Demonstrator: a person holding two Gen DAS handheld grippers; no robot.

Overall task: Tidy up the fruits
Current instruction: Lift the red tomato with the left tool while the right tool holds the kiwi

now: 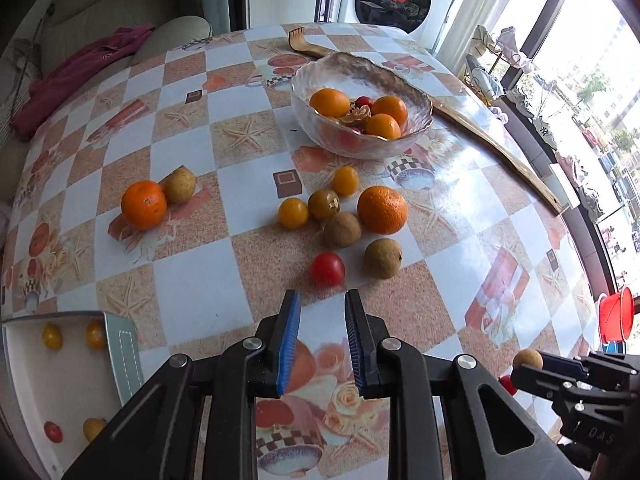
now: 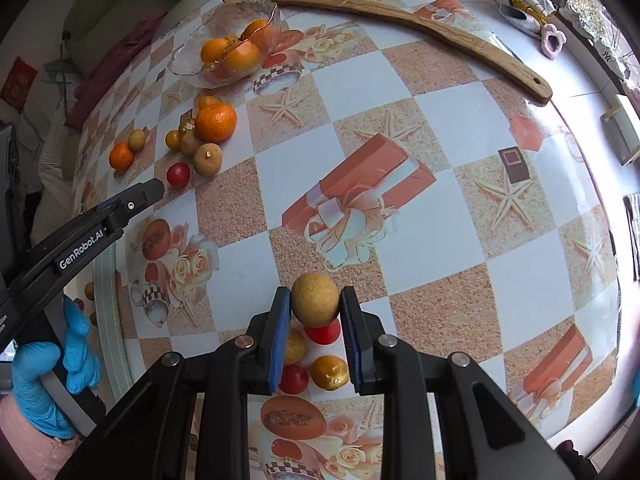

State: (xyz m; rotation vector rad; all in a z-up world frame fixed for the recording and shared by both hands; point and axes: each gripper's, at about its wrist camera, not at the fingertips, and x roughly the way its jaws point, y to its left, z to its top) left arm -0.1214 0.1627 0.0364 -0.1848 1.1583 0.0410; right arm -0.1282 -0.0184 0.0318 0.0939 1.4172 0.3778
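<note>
My right tool [image 2: 315, 304] pinches a tan longan [image 2: 315, 299] by its sides above the loose fruit near the glass bowl [image 1: 360, 136], left tool [image 1: 322, 344] pressed together empty; smooth round skin may slip out if I jolt it.

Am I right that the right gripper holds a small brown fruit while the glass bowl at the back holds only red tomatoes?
Not quite. The right gripper does hold a small brown fruit, but the glass bowl holds mostly oranges, as the left wrist view shows.
</note>
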